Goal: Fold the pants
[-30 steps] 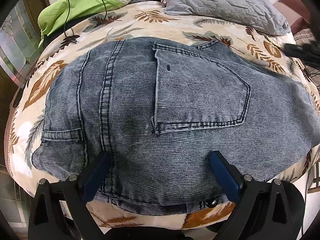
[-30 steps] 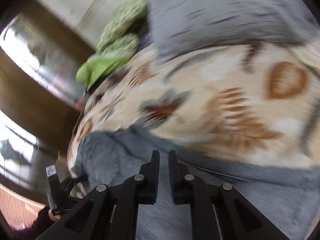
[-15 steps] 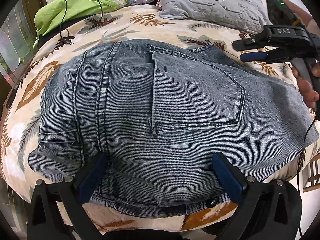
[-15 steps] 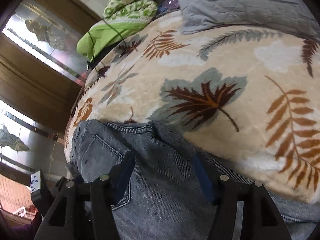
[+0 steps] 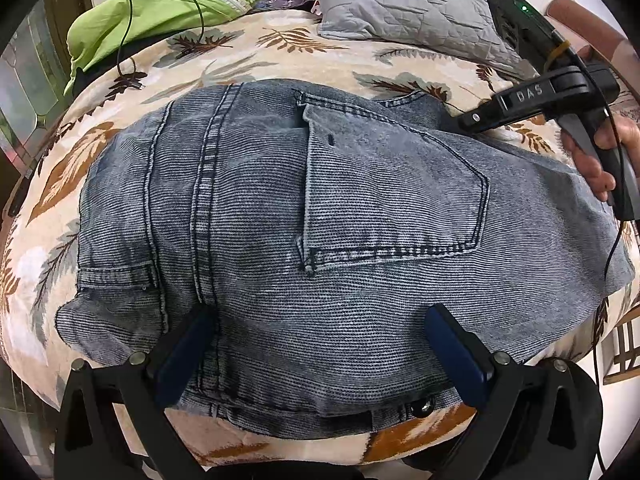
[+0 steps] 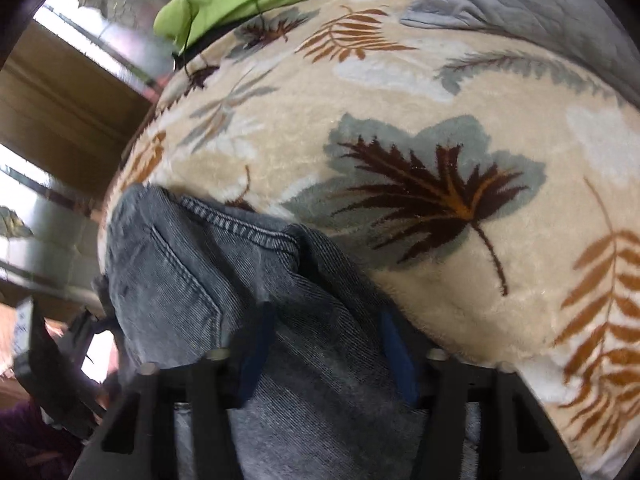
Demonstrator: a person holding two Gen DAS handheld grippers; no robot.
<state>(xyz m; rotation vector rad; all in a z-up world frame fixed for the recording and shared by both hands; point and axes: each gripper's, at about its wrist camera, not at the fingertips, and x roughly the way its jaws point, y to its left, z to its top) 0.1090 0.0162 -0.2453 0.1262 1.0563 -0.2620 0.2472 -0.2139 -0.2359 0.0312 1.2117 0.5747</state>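
Two pairs of tongs work over one pair of faded blue jeans lying on a bed under a cream blanket printed with brown, orange and grey-green leaves. The jeans lie back side up, a back pocket in the middle of the left wrist view and the waistband with its metal button at the near edge of the bed.

The left tongs hang over the denim near the waistband, jaws spread wide, blue pads well apart and nothing pinched between them; whether the tips touch the cloth cannot be told.

The right tongs are at the far edge of the jeans, where a stitched hem curls up off the blanket. Their jaws are closing, a raised fold of denim lying between the blue pads; the view is blurred there, and the pads do not visibly press the cloth. In the left wrist view the same tool shows at the upper right, a hand gripping its handle, its black arm reaching to the pants' far edge.

Beyond the jeans lie a grey quilted pillow and a lime-green cloth with a thin dark cable trailing across it onto the blanket.
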